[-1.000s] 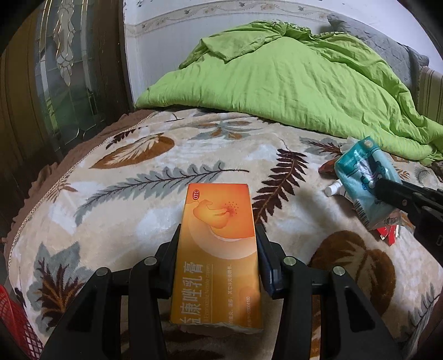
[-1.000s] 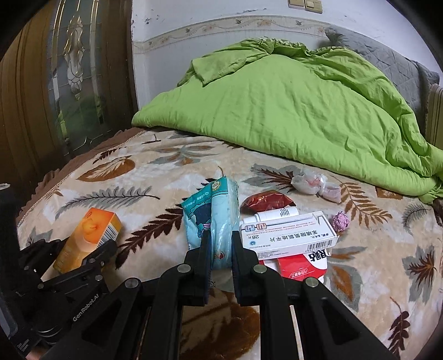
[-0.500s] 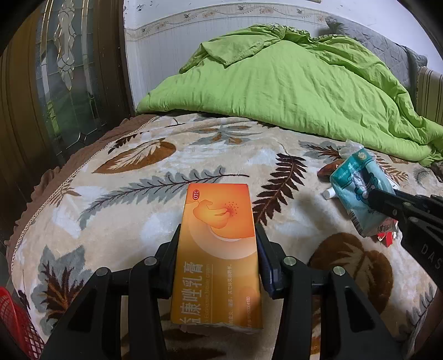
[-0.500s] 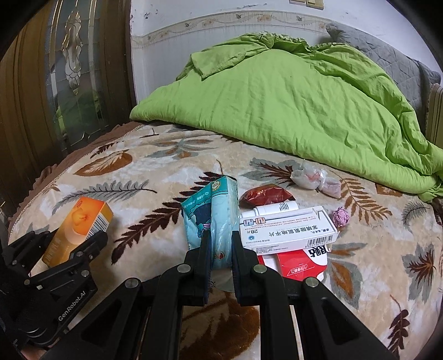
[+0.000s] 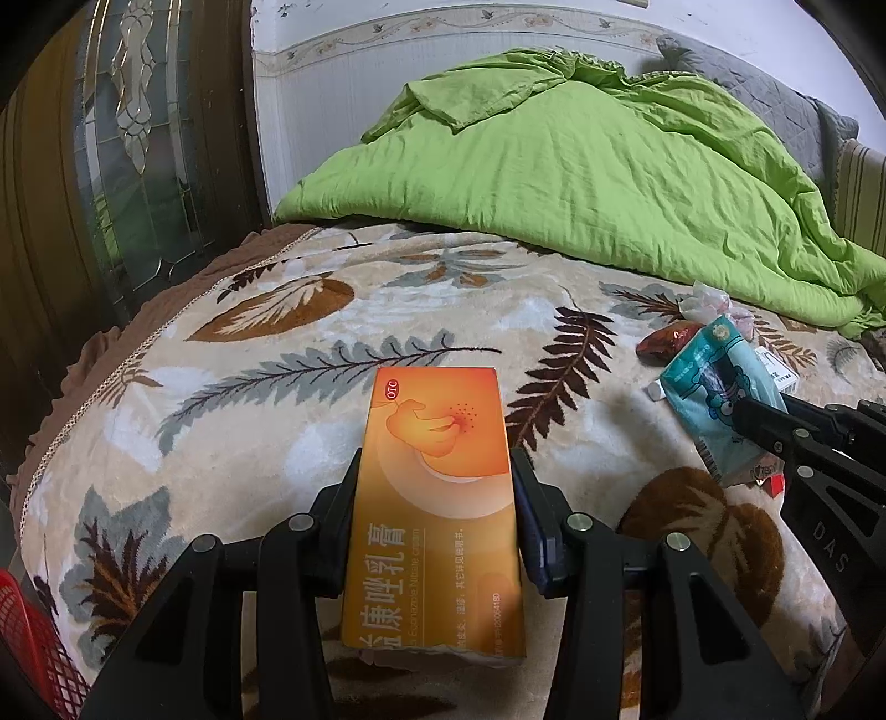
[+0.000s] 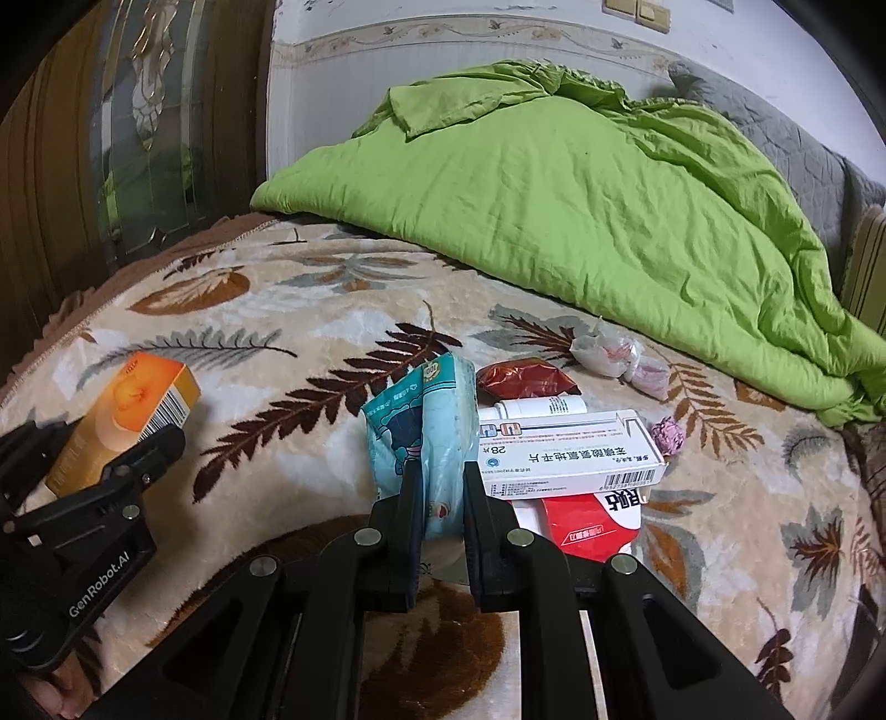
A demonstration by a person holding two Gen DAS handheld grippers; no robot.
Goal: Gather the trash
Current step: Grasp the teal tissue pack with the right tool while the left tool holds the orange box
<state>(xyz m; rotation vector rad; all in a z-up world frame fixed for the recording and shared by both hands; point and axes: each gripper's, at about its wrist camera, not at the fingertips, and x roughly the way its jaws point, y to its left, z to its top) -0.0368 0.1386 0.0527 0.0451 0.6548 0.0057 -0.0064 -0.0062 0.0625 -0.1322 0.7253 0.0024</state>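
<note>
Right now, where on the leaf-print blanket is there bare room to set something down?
Free: the broad stretch of leaf-print blanket between the orange cardboard box and the teal plastic pouch, up to the green quilt. Crowded: right of the pouch, where the white carton, red wrapper and crumpled clear plastic cluster.

A home bedroom; a bed (image 5: 266, 443) under a leaf-patterned blanket (image 6: 332, 343), a rumpled green duvet (image 6: 554, 210), wallpaper border (image 5: 470, 33), a glazed wooden door (image 5: 127, 138).
</note>
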